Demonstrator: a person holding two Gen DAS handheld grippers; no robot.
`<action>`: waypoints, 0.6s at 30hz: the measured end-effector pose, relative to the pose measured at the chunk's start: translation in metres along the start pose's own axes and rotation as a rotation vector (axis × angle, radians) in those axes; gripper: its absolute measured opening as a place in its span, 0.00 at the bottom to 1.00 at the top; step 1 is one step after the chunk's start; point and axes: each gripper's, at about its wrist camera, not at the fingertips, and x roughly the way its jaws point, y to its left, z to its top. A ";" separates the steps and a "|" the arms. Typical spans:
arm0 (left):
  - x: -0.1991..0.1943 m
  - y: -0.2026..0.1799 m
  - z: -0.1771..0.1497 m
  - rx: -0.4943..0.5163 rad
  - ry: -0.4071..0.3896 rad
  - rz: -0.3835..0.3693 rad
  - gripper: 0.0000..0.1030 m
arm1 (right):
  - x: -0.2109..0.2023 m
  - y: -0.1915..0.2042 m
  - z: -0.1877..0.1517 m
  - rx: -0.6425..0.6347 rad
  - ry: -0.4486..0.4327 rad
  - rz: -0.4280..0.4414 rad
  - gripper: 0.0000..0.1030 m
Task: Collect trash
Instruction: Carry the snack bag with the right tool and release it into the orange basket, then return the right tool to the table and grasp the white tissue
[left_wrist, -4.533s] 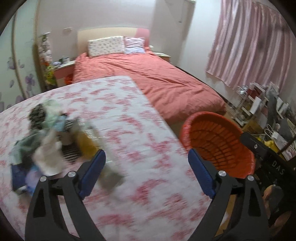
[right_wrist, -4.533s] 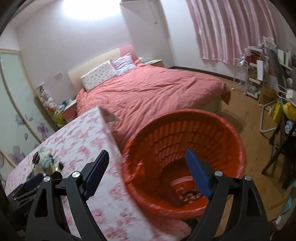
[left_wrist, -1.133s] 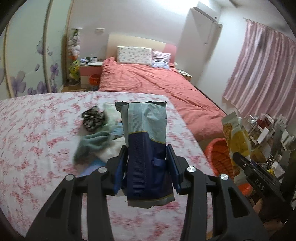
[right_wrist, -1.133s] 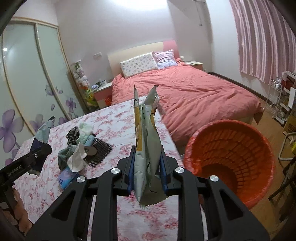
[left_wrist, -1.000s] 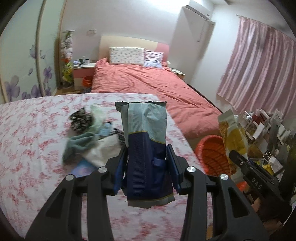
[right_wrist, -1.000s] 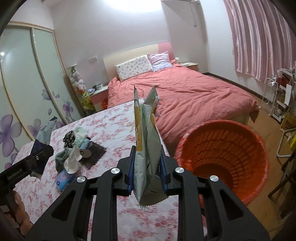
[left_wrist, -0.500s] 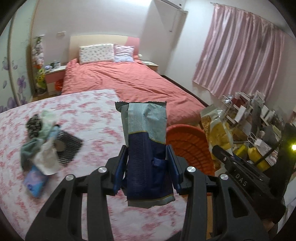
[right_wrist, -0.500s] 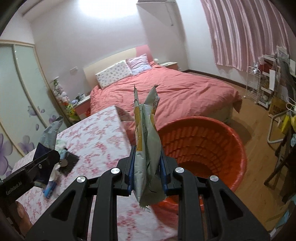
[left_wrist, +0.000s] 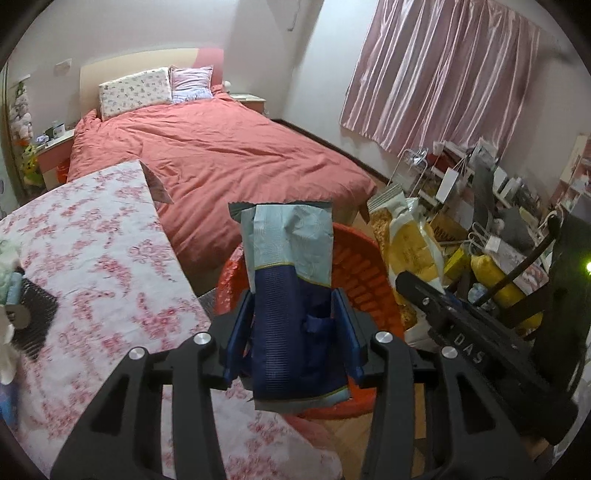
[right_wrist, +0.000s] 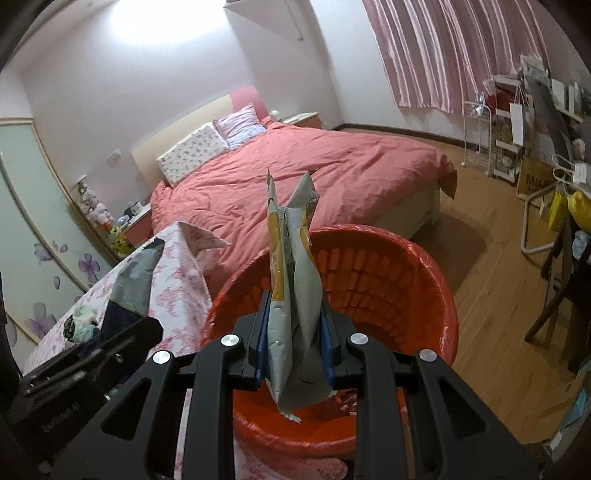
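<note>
the bed (left_wrist: 221, 155) fills the back of the room under a smooth coral duvet. nearer me the counter (left_wrist: 96, 236) wears a thin cloth printed with pink blossoms, one corner folded up. beside its edge on the wooden floor stands the round orange bin (right_wrist: 402, 280), ribbed plastic lattice lined with a glossy orange bag. my left tool (left_wrist: 295, 328) has just been easing its jaws wider, and the blue pads stand beside the flat navy and pale green wrapper (left_wrist: 291, 280) between them; i cannot tell if they still press it. it stands upright in front of the bin's rim. my right tool (right_wrist: 293, 343) pinches the crinkled yellow and silver foil packet (right_wrist: 291, 280), upright over the bin's mouth.
</note>
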 end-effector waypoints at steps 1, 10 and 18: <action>0.007 0.000 0.000 0.001 0.012 0.001 0.49 | 0.003 -0.002 0.000 0.005 0.005 -0.001 0.28; 0.017 0.024 -0.008 -0.025 0.043 0.056 0.65 | 0.006 -0.009 -0.006 0.007 0.020 -0.030 0.60; -0.021 0.060 -0.021 -0.052 0.003 0.173 0.70 | 0.001 0.003 -0.005 -0.020 0.022 -0.034 0.60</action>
